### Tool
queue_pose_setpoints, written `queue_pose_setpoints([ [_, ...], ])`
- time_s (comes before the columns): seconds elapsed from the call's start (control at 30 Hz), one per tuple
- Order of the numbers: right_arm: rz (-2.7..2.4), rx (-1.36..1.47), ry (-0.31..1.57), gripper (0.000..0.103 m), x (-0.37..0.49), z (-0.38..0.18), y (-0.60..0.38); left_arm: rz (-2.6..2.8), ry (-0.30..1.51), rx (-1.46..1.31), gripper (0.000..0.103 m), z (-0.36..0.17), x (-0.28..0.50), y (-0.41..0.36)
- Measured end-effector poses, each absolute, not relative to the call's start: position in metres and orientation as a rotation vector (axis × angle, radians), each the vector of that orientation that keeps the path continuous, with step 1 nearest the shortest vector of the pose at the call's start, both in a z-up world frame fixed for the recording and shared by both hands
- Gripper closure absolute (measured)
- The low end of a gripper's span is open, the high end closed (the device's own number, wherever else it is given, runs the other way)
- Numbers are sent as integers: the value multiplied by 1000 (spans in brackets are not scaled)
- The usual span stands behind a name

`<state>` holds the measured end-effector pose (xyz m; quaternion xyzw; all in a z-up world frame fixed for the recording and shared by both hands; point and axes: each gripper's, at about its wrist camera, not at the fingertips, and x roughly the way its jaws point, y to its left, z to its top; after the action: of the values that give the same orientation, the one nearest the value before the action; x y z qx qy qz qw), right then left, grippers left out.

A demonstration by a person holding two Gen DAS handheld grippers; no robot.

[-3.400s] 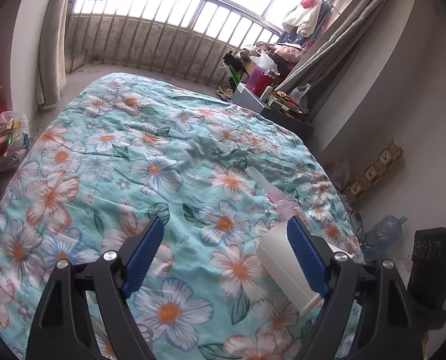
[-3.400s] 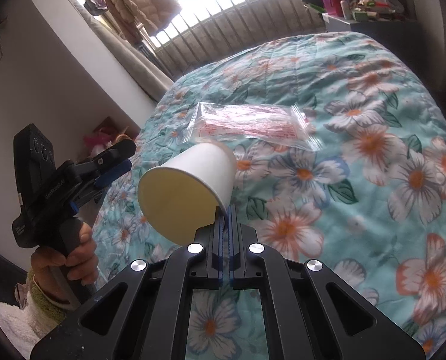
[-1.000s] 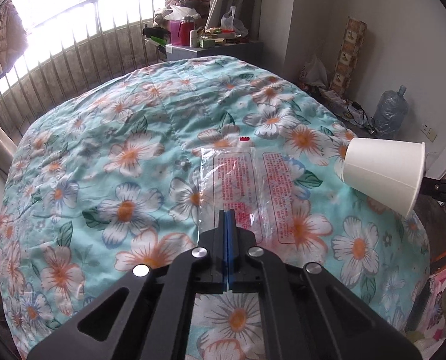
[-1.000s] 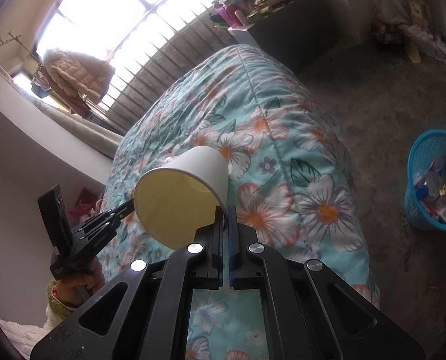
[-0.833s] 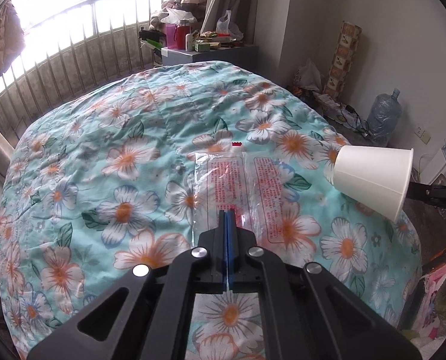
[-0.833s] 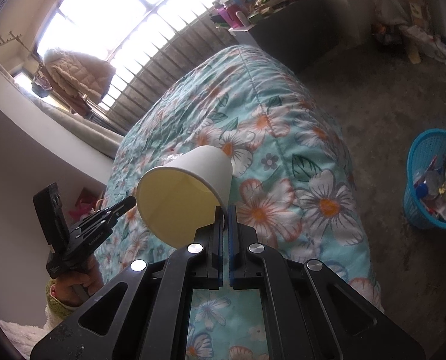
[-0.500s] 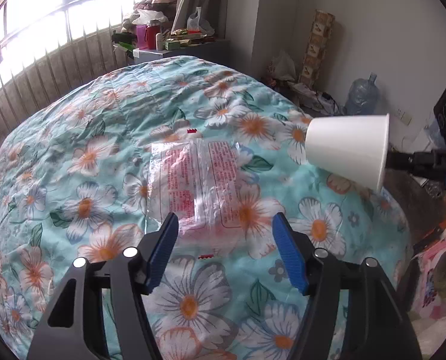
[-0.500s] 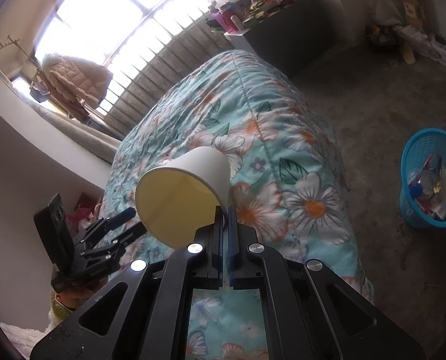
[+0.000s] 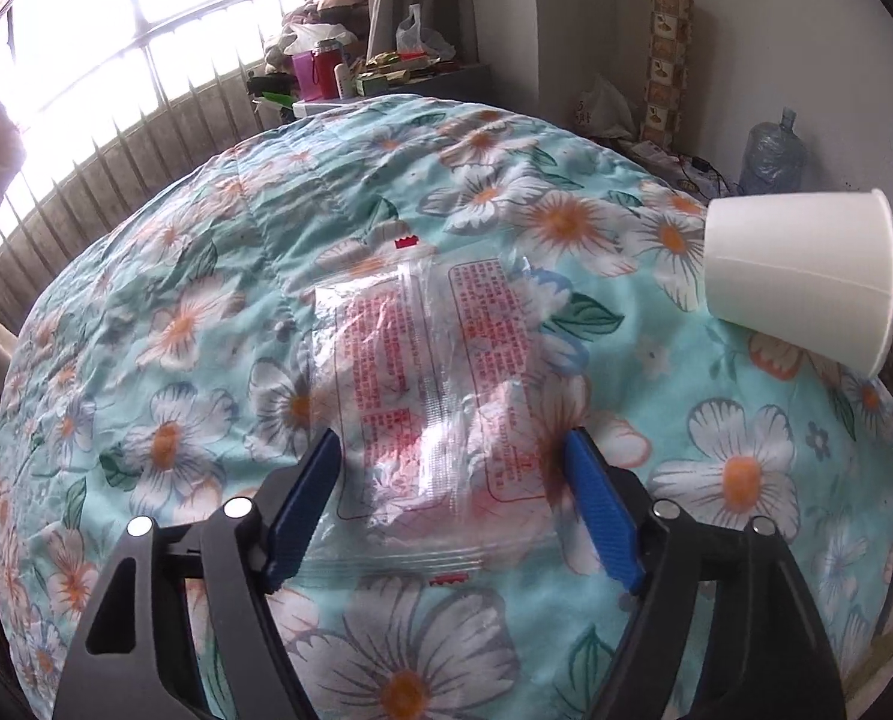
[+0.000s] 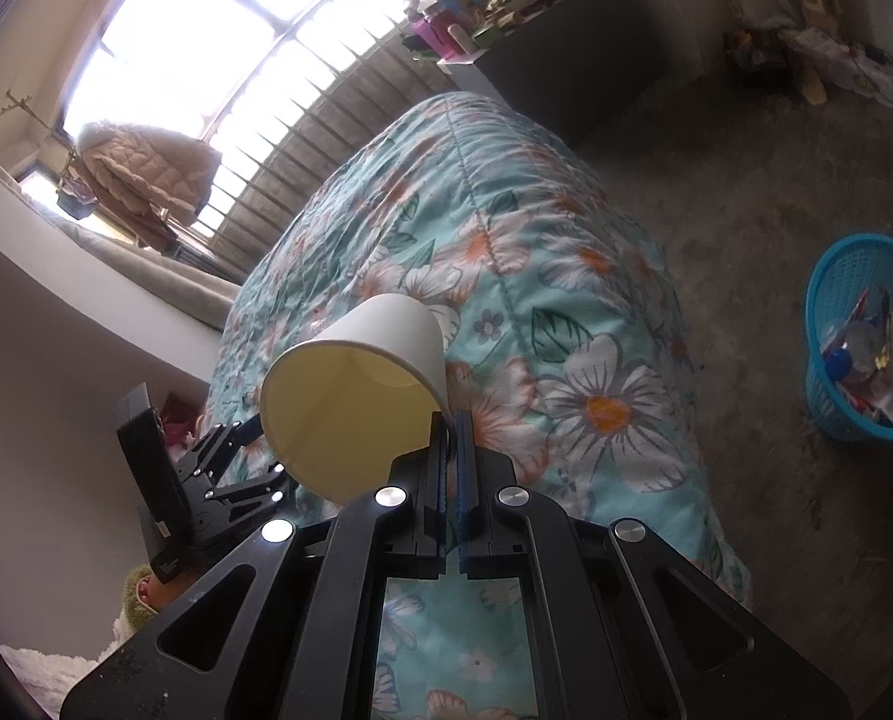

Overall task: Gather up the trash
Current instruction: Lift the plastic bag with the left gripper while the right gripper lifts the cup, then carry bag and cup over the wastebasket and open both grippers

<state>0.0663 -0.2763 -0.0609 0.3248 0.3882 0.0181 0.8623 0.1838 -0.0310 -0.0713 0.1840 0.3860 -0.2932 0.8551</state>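
Observation:
A clear plastic bag (image 9: 440,372) with red print lies flat on the flowered bed quilt (image 9: 176,300). My left gripper (image 9: 452,456) is open, its blue fingers standing on either side of the bag's near end, just above it. My right gripper (image 10: 451,420) is shut on the rim of a white paper cup (image 10: 362,396), held tipped on its side in the air beside the bed; the cup also shows in the left wrist view (image 9: 800,276). A blue trash basket (image 10: 866,342) with wrappers stands on the floor at the right.
A dark cabinet (image 10: 566,72) loaded with bottles and boxes stands beyond the bed's far end by the barred window (image 9: 116,102). A water jug (image 9: 770,150) and a tall patterned box (image 9: 665,60) stand against the wall. Grey floor lies between bed and basket.
My left gripper has opened from shut and come down closer, its fingers now straddling the bag. My right gripper still holds the cup and has shifted slightly above the bed's edge.

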Motion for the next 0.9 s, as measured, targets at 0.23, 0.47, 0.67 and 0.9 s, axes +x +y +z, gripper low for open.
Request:
queue_pose_setpoints([
  [0.23,48,687,809,102,63,-59,-278,-628,805,291,69,-56,188,-24],
  [0.47,66,688,793,102,61,-58,-278,-603,731,217,73,-19,185,-1],
  [0.67,88,697,749,102,54,-51,-282,-670,696,95,73,22,183,-3],
  [0.9,5,726,634,102,23,-34,-320,-864,648,63,73,62,178,-78],
])
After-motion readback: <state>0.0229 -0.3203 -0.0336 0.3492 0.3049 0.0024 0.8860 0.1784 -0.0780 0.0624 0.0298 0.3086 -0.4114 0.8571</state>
